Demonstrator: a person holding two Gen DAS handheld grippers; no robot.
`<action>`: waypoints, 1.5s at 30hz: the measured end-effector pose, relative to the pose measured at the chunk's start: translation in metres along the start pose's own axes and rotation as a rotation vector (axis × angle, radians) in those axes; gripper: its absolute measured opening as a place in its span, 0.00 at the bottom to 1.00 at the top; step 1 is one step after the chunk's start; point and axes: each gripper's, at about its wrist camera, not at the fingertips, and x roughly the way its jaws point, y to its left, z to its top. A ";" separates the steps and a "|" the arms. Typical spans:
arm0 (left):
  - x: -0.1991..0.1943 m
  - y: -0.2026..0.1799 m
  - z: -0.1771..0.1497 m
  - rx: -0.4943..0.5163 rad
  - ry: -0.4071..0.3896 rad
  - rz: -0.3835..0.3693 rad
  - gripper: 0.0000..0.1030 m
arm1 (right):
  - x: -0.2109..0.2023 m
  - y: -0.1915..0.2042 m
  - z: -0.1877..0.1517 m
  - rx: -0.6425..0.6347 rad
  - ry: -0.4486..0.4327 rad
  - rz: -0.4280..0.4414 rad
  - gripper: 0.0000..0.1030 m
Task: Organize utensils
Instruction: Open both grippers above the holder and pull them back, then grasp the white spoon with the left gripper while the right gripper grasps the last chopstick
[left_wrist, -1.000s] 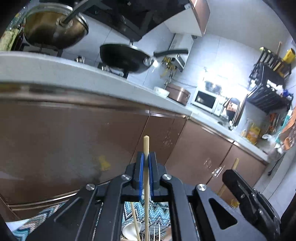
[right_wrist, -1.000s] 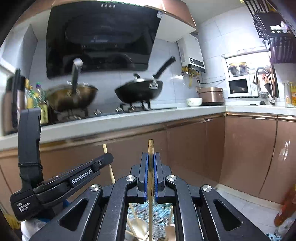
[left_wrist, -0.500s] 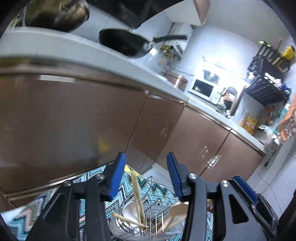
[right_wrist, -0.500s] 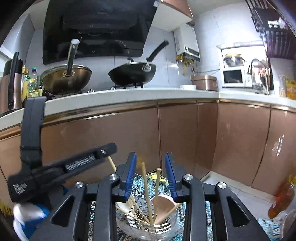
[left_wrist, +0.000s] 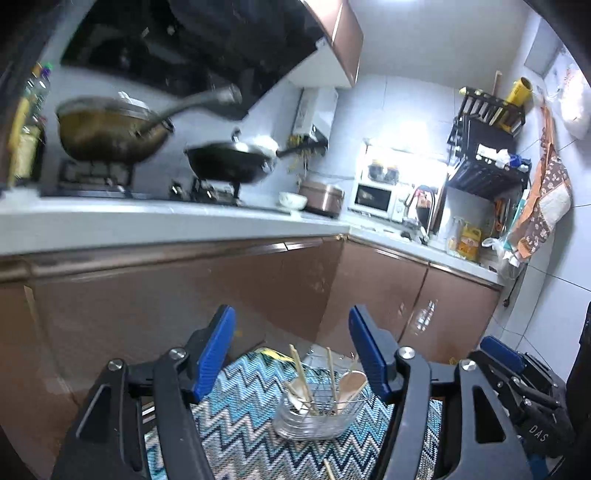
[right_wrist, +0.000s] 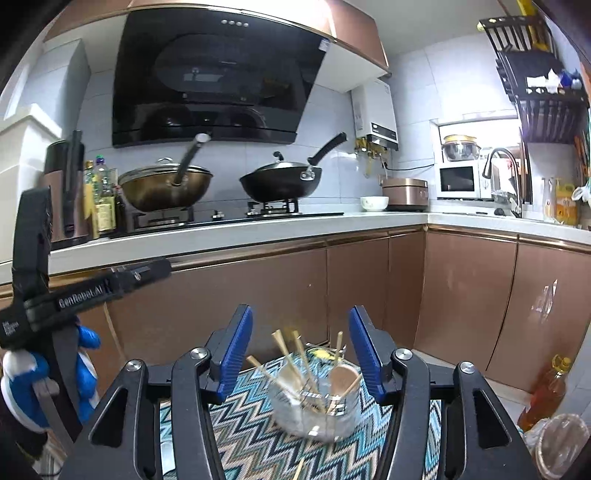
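clear holder (right_wrist: 314, 421) with chopsticks (right_wrist: 301, 360), wooden spoons (right_wrist: 341, 376)

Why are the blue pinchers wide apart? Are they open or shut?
Open. Both the left gripper and right gripper show a wide gap, nothing between the fingers. The chopsticks stand in the holder below.

Home kitchen: woks (right_wrist: 280, 181), hood (right_wrist: 214, 77), microwave (right_wrist: 458, 181).
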 end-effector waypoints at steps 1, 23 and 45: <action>-0.014 0.002 0.002 0.010 -0.013 0.011 0.61 | -0.007 0.004 0.000 -0.003 0.000 0.001 0.53; -0.067 0.051 -0.040 0.069 0.180 0.062 0.71 | -0.052 0.038 -0.028 -0.017 0.128 -0.009 0.55; 0.009 0.146 -0.186 -0.096 0.753 -0.015 0.72 | 0.061 0.014 -0.131 0.102 0.635 0.002 0.55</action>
